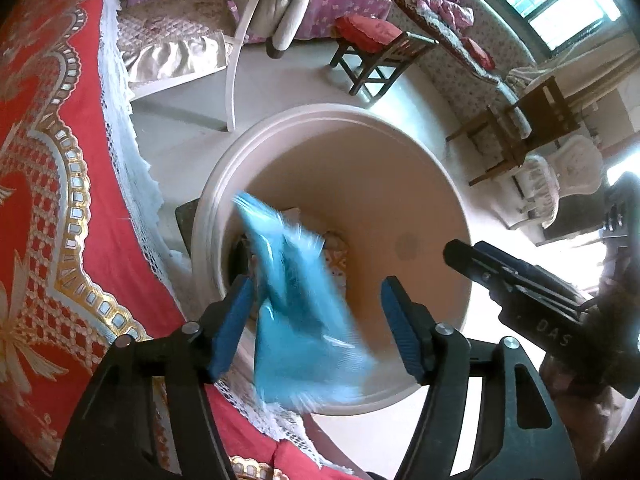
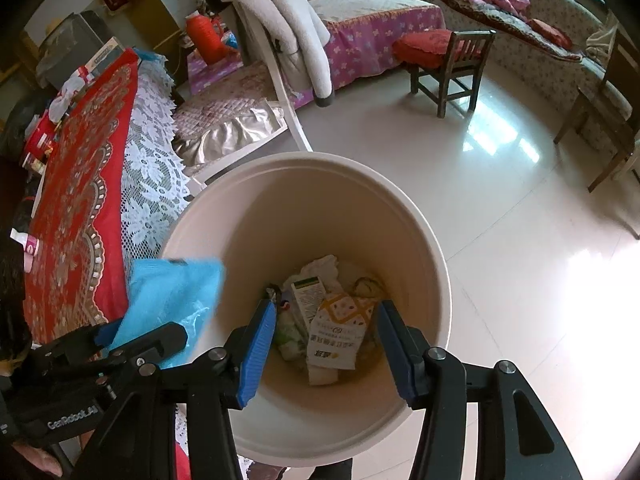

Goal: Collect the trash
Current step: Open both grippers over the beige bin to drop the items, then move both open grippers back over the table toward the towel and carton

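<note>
While both grippers are positioned over the bin [image 2: 420,240], the left gripper [image 1: 324,320] has its fingers [image 1: 402,334] spread wide, and a blue bag [image 1: 296,312] appears between them, motion-blurred, over the near rim and the bin mouth. Contact between the bag and the left pad cannot be confirmed; the bag is clear of the right pad.

Right wrist view: the right gripper [image 2: 326,350] has its fingers [image 2: 258,354] apart, holding nothing, pointing down into the bin. The left gripper [image 2: 120,344] is visible at lower left with the blue bag [image 2: 172,300] at its tip, overlapping the left rim of the bin.

Bin contents, at the bottom:
- a white-and-orange carton [image 2: 338,332]
- a green-topped box [image 2: 310,294]
- crumpled white paper [image 2: 320,266]

The bin stands on a glossy tiled floor [image 2: 500,220], just beside a table covered by a red cloth [image 2: 80,184] with a white lace edge [image 2: 150,184]. Small items lie at the far end of the table; they cannot be identified.

Background: a wooden chair [image 2: 448,64] with a red cushion, and a bed [image 2: 376,24] with a purple cover
</note>
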